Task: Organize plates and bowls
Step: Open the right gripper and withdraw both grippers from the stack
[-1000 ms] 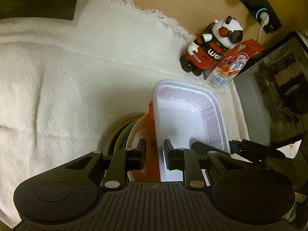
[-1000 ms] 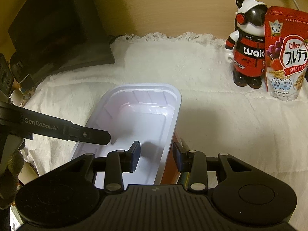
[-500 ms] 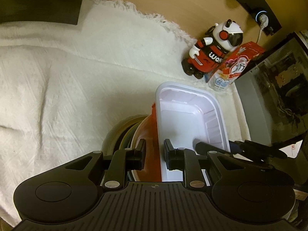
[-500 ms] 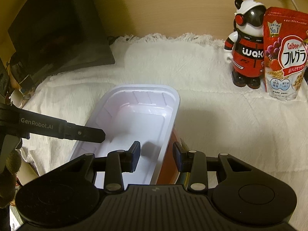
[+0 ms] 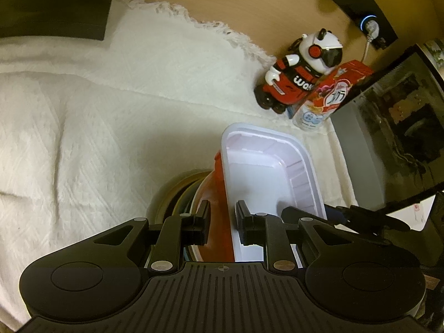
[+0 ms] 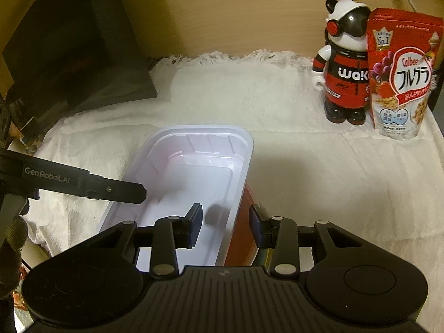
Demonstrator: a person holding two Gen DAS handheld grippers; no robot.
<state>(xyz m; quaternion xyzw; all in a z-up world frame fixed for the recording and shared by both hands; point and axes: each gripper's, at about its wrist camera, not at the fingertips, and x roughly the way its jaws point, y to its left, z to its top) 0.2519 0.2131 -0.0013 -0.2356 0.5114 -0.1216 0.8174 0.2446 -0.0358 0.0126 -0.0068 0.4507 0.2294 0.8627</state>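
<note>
A white rectangular plastic tray (image 5: 266,166) (image 6: 199,172) rests tilted on a red bowl (image 5: 219,222) (image 6: 241,238), which sits in a stack of round dishes (image 5: 177,191) on the white cloth. My left gripper (image 5: 222,216) straddles the tray's left wall, with one finger inside the tray and one over the red bowl; the jaws stand apart on both sides of it. My right gripper (image 6: 224,222) straddles the tray's right wall the same way, jaws wider apart. The left gripper's finger (image 6: 111,190) reaches over the tray from the left in the right wrist view.
A panda figurine (image 6: 344,63) (image 5: 299,69) and a red cereal bag (image 6: 402,77) (image 5: 330,94) stand at the back right of the white cloth (image 6: 305,166). A dark box (image 6: 69,47) sits at the back left. A dark screen (image 5: 394,122) stands right of the cloth.
Both grippers and the tray drifted slightly, and the tray sits a little lower in view. The right gripper's jaws look slightly wider apart. The stack has not moved.
</note>
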